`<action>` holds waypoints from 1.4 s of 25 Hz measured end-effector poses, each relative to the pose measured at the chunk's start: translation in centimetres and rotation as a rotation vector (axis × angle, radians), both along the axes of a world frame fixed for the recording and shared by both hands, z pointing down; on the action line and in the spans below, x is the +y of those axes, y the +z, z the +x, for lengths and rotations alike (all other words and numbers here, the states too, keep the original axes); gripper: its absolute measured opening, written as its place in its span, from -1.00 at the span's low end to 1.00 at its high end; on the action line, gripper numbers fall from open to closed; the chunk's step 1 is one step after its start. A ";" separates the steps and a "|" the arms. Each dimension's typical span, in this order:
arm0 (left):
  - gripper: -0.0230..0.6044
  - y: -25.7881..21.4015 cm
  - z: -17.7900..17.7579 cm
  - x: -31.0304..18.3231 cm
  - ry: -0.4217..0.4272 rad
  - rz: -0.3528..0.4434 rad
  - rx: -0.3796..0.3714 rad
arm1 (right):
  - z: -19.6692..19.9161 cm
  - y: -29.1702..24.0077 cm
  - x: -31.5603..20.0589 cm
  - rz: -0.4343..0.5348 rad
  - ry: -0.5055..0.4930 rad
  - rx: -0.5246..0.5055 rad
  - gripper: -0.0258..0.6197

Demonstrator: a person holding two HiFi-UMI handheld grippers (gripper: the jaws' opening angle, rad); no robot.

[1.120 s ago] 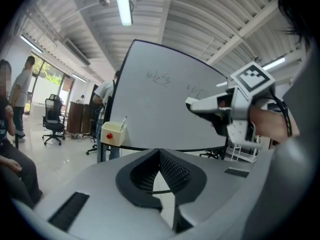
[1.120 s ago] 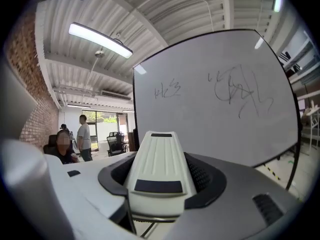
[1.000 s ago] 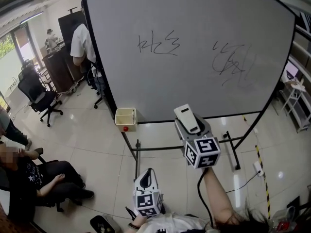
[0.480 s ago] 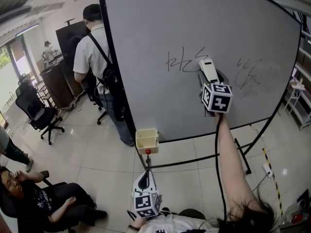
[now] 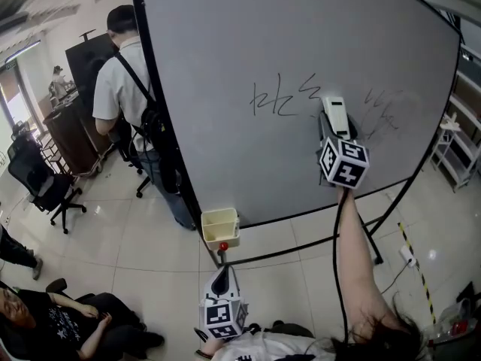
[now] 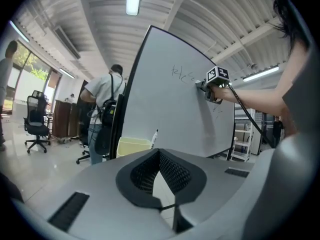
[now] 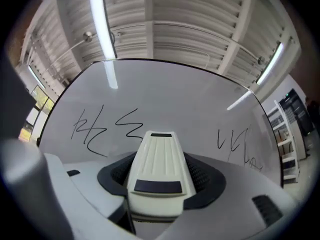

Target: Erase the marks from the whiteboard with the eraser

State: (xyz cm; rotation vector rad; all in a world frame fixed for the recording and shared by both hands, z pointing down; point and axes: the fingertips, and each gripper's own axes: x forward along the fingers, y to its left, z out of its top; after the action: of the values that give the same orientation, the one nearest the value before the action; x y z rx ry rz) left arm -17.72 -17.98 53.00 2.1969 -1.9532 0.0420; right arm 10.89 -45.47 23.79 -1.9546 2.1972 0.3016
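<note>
The whiteboard stands upright on a frame. It bears one black scribble at the middle and another, partly smeared, at the right. My right gripper is shut on the white eraser and holds it up at the board between the two scribbles. In the right gripper view the eraser fills the jaws, with marks to its left and right. I cannot tell whether it touches the board. My left gripper hangs low in front of the board, shut and empty.
A yellow box with a marker in it hangs at the board's lower left corner. A person with a backpack stands by the board's left edge. Another person sits at the lower left. Shelving stands right.
My right gripper rose with the eraser from below the board up to the scribbles, then shifted a little right. A standing person came into view at the board's left. The left gripper stayed low.
</note>
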 end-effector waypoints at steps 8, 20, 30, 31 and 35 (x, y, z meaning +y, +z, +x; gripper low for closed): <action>-0.94 -0.8 1.0 -2.3 -0.014 0.002 0.031 | -5.7 3.8 1.5 0.008 -0.090 0.225 -0.08; -0.94 0.1 3.6 -3.0 -0.019 -0.029 0.046 | -5.0 6.7 1.6 -0.028 -0.115 0.290 -0.08; -0.94 0.4 4.5 -2.9 -0.014 -0.047 0.046 | -2.5 -3.1 0.8 -0.001 -0.086 0.078 -0.08; -0.94 0.3 4.5 -3.0 -0.017 -0.046 0.049 | -5.3 -1.4 1.6 -0.010 -0.120 0.140 -0.08; -0.94 0.0 5.1 -2.8 -0.020 -0.035 0.051 | -11.4 3.4 3.3 -0.033 -0.188 0.354 -0.08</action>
State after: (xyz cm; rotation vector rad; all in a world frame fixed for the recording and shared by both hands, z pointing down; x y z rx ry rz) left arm -12.63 -20.83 52.98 2.1356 -1.9319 0.0176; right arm -0.54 -42.16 27.19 -1.8050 2.5951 0.6273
